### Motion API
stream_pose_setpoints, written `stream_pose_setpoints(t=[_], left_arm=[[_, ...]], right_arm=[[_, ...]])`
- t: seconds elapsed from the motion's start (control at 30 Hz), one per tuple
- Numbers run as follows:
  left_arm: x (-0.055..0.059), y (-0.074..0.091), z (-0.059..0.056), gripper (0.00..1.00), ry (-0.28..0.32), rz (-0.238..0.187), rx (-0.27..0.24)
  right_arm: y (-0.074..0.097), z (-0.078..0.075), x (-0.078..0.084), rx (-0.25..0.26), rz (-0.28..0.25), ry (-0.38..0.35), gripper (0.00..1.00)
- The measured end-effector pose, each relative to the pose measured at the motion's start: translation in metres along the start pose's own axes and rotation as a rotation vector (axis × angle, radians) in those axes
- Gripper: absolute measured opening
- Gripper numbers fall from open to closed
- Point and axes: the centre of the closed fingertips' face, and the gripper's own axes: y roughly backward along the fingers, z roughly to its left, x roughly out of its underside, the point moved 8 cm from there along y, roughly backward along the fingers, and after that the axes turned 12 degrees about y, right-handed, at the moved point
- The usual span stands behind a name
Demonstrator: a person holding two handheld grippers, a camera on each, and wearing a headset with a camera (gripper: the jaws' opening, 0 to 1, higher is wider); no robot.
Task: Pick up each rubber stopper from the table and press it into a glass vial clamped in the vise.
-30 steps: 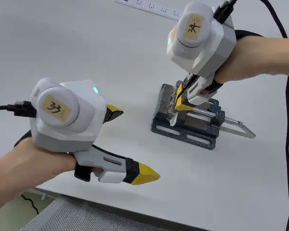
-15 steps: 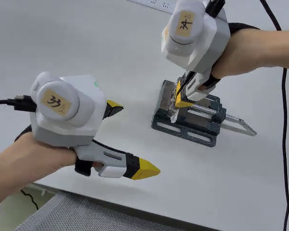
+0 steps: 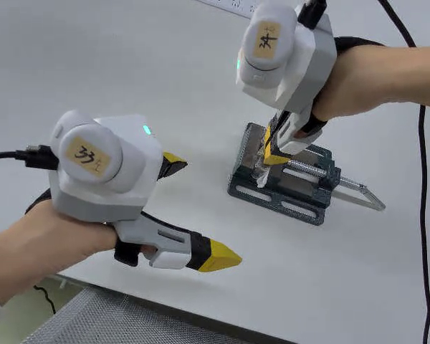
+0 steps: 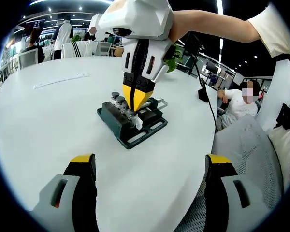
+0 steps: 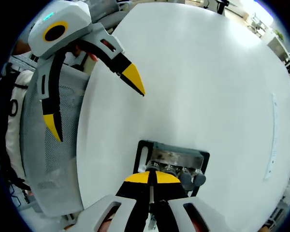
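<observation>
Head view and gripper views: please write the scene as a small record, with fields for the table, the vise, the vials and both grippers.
table: white, bears the vise
vise: dark metal, stands flat on the table
glass vials: a row clamped in the vise
grey stoppers: seated on some vials; number unclear
right gripper: jaws together, tips down at the vial row
left gripper: jaws wide apart, holds nothing, apart from the vise

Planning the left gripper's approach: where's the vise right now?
In the head view the vise sits right of centre on the table, directly under the right gripper, with the left gripper to its left.
</observation>
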Motion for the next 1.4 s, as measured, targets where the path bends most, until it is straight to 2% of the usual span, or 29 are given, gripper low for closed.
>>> stream_pose_setpoints(t=[0.03,0.07,0.2,0.33,0.53,0.63,0.77,0.93,1.03,1.07,1.17,1.2,1.4], left_arm=[[0.0,0.0,0.0,0.93,0.004,-0.003,0.0],[0.0,0.0,0.0,0.93,0.006,-0.005,0.0],[0.002,-0.002,-0.001,0.93,0.008,0.0,0.001],[0.001,-0.002,-0.002,0.93,0.005,-0.001,0.003],[-0.002,-0.001,-0.002,0.93,-0.003,0.001,0.0],[-0.006,0.0,-0.004,0.93,-0.014,0.001,-0.003],[-0.012,0.001,-0.005,0.93,-0.039,0.007,-0.006],[-0.02,0.007,-0.002,0.93,-0.053,-0.016,-0.029],[-0.023,0.011,0.0,0.93,-0.051,-0.029,-0.042],[-0.023,0.013,0.001,0.93,-0.052,-0.035,-0.051],[-0.023,0.015,0.001,0.93,-0.048,-0.043,-0.062],[-0.023,0.015,0.0,0.94,-0.047,-0.046,-0.064],[-0.022,0.017,0.0,0.95,-0.044,-0.063,-0.07]], right_arm=[[0.0,0.001,0.0,0.004,-0.004,0.016,0.0],[0.0,0.001,0.001,0.006,-0.005,-0.002,0.0],[0.0,0.004,0.0,0.016,0.004,0.006,0.0],[-0.001,0.001,0.0,0.019,0.009,0.013,0.0],[-0.001,0.002,0.004,0.019,-0.018,-0.023,0.0],[-0.001,0.006,0.004,0.044,-0.03,-0.014,0.0],[0.0,0.002,0.005,0.038,-0.054,-0.04,0.0],[0.002,0.007,0.008,0.055,-0.077,-0.037,0.0],[0.003,0.008,0.012,0.08,-0.126,-0.058,0.0],[0.003,0.009,0.012,0.101,-0.171,-0.091,0.0],[0.008,0.017,0.016,0.12,-0.25,-0.151,0.08],[0.009,0.02,0.018,0.123,-0.272,-0.149,0.11],[0.009,0.041,0.045,0.207,-0.412,-0.267,0.23]])
